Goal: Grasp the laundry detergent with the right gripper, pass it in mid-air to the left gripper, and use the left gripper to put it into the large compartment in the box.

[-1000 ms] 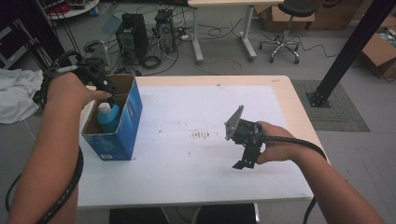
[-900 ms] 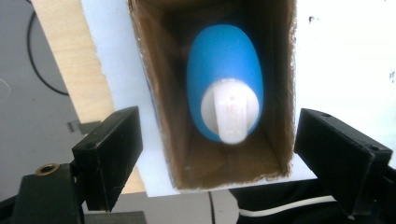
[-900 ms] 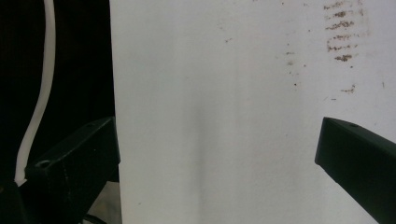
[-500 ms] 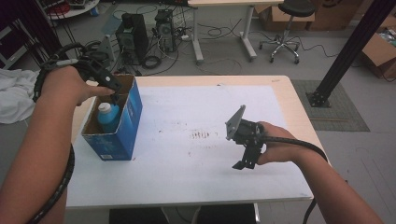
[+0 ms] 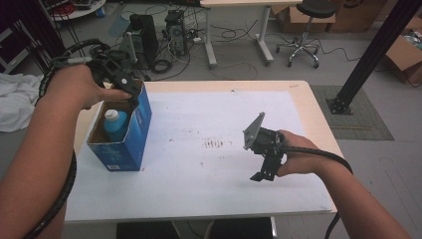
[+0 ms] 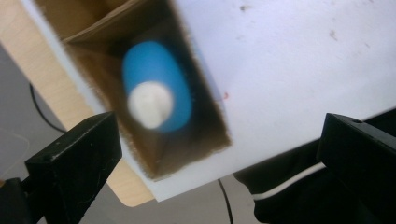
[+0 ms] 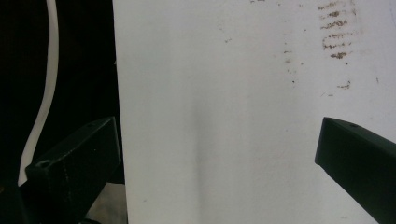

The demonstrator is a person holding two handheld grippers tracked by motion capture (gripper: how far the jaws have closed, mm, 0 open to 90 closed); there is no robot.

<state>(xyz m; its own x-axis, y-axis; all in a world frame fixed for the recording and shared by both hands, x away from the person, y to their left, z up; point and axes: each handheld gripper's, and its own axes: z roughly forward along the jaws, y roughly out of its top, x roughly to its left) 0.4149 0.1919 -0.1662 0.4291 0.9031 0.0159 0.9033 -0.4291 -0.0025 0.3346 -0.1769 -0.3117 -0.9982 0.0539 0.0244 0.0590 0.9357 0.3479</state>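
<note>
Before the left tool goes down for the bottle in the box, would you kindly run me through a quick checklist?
1. Left tool open: ok, jaws stand wide apart in the left gripper view.
2. Blue bottle upright in the blue box, white cap up: ok.
3. Tool centred over the bottle: not ok, the bottle sits toward the left jaw.
4. Room beside the bottle for both jaws: cannot tell, the picture is blurred.
5. Right tool out of the way: ok, open over bare table, away from the box.
</note>
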